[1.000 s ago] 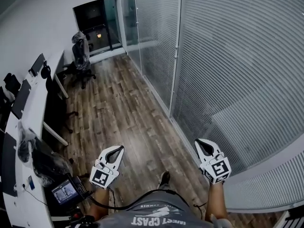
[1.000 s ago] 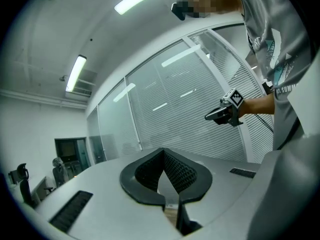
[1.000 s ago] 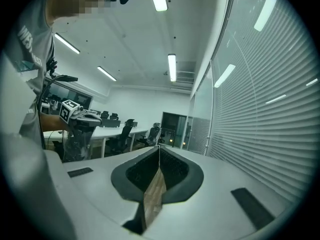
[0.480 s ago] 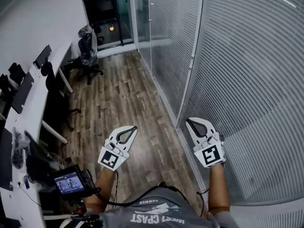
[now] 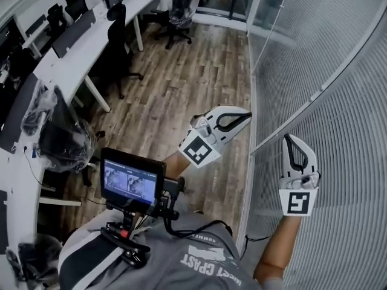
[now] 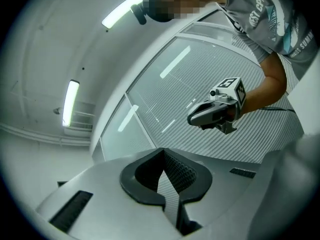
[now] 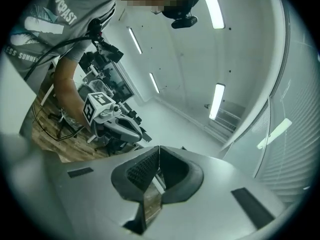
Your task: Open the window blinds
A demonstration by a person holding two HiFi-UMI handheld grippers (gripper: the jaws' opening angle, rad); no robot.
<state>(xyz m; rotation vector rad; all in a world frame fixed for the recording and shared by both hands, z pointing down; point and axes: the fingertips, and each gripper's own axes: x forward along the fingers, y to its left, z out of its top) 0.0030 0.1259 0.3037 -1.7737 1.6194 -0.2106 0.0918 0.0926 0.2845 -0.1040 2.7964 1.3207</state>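
**Person swung to face the shut blinds, both claws raised and empty**

The window blinds (image 5: pixel 338 71) filled the right side of the head view, from top to bottom. A second before, they had stood further off, across the upper right. Their slats were shut flat, as they had been then, so the task had not really begun.

The wooden floor (image 5: pixel 175 89) ran up the middle of the frame. White desks (image 5: pixel 78 47) with dark chairs had swung into the upper left. A small monitor (image 5: pixel 133 183) on the person's chest rig sat at the lower left.

The left gripper (image 5: pixel 247 117) had risen from the bottom of the frame to the centre, tip pointing right, near a white frame post (image 5: pixel 266 139). Its own view showed its jaws pressed together with nothing between them. The right gripper (image 5: pixel 289 140) had risen too and lay over the blinds at the right, pointing up, jaws also closed and empty.

This looked like an approach. No cord or wand could be picked out, so it was unclear what either claw would grasp, and opening the slats remained to be done.
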